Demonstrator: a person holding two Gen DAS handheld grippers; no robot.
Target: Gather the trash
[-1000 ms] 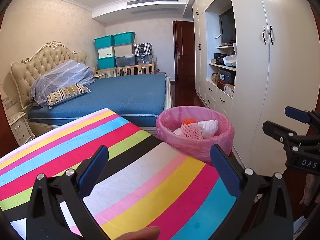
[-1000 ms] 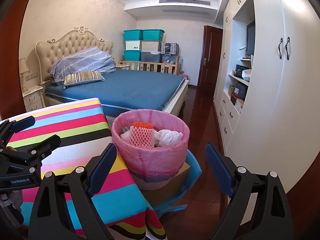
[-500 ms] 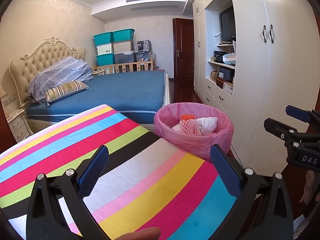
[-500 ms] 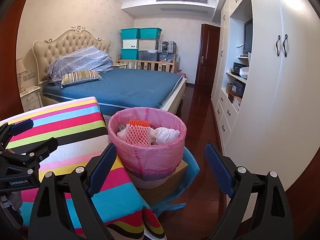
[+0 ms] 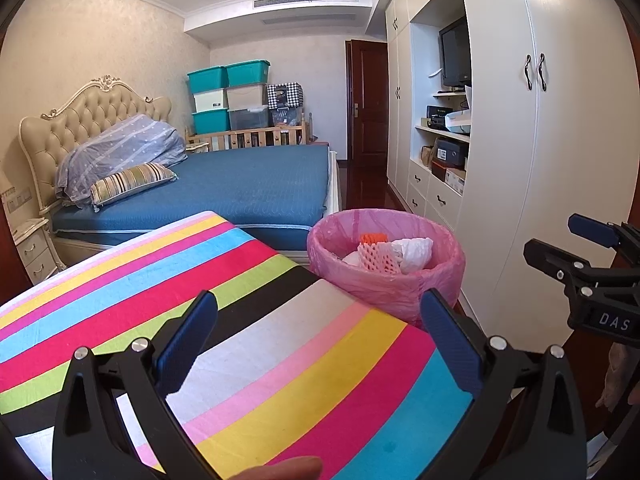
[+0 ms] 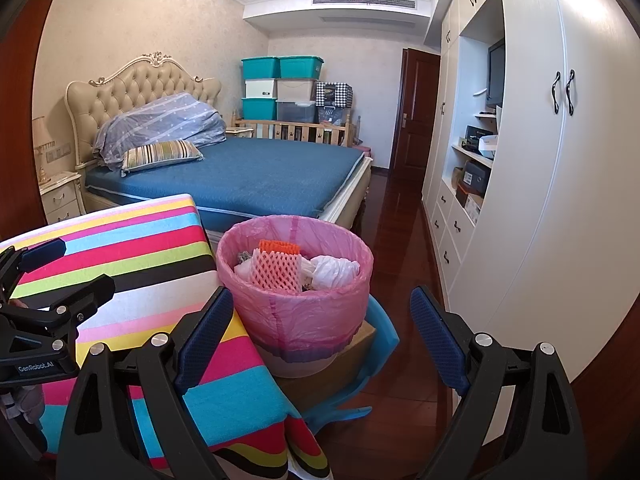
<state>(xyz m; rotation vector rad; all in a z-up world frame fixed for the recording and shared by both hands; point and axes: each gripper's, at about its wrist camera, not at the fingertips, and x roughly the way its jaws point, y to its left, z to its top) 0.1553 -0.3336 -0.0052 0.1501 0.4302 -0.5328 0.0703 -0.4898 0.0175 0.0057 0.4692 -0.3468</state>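
Observation:
A bin with a pink liner (image 5: 386,276) (image 6: 296,312) stands just past the right end of the striped table (image 5: 240,320) (image 6: 120,264). It holds pink foam netting (image 6: 276,270), an orange piece (image 6: 278,246) and crumpled white wrappers (image 6: 334,270). My left gripper (image 5: 316,344) is open and empty above the table, short of the bin. My right gripper (image 6: 320,336) is open and empty, level with the bin and in front of it. Each gripper shows in the other's view, the right one (image 5: 568,248) and the left one (image 6: 60,268).
The bin rests on a cardboard box (image 6: 340,364) over blue plastic (image 6: 380,344). A blue bed (image 5: 248,188) lies behind the table. White wardrobes (image 6: 560,200) line the right wall beside dark wooden floor (image 6: 400,248).
Both views have tilted slightly upward, so the bin and table sit a little lower in the frames. Both grippers stay open and empty.

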